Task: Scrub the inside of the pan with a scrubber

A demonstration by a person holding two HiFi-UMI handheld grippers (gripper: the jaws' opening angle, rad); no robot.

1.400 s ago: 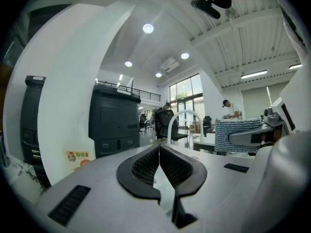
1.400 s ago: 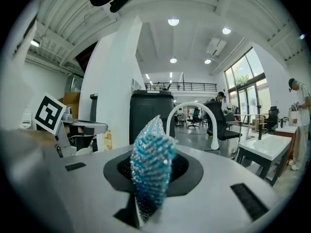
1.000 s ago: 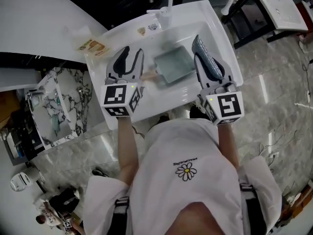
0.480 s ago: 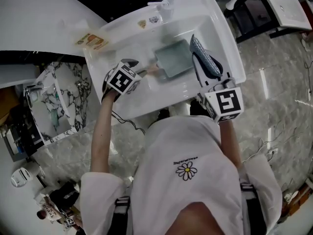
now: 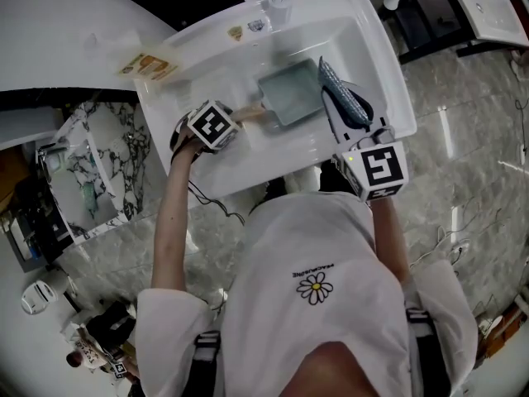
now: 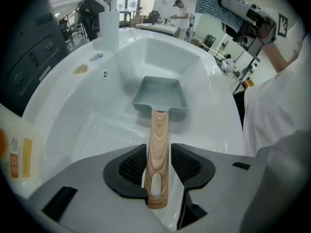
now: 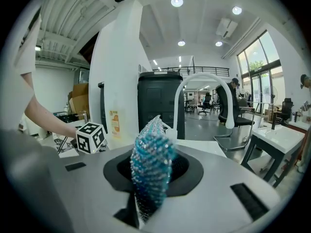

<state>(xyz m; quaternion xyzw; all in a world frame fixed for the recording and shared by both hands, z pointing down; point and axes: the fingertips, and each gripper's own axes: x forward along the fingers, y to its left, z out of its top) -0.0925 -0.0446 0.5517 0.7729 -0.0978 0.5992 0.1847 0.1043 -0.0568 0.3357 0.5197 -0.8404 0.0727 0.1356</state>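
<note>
The pan [image 5: 291, 95] lies flat on the floor of the white sink [image 5: 207, 35], open side up. Its long axis runs along the wooden handle [image 6: 158, 149]. In the head view the handle end points lower left, towards the left gripper [image 6: 159, 152], and the rectangular body points upper right, towards the sink's far wall.

Left gripper: pointed steeply down over the handle end. The jaws have just been closing, with the handle between them. The pads stand close on both sides, a thin gap showing at the right pad, so no firm grip is visible.

Right gripper [image 7: 154, 178]: jaws clamped on the blue-silver mesh scrubber [image 7: 150, 154]. It is held raised above the sink's right side, clear of the pan, with its long edge upright between the jaws
</note>
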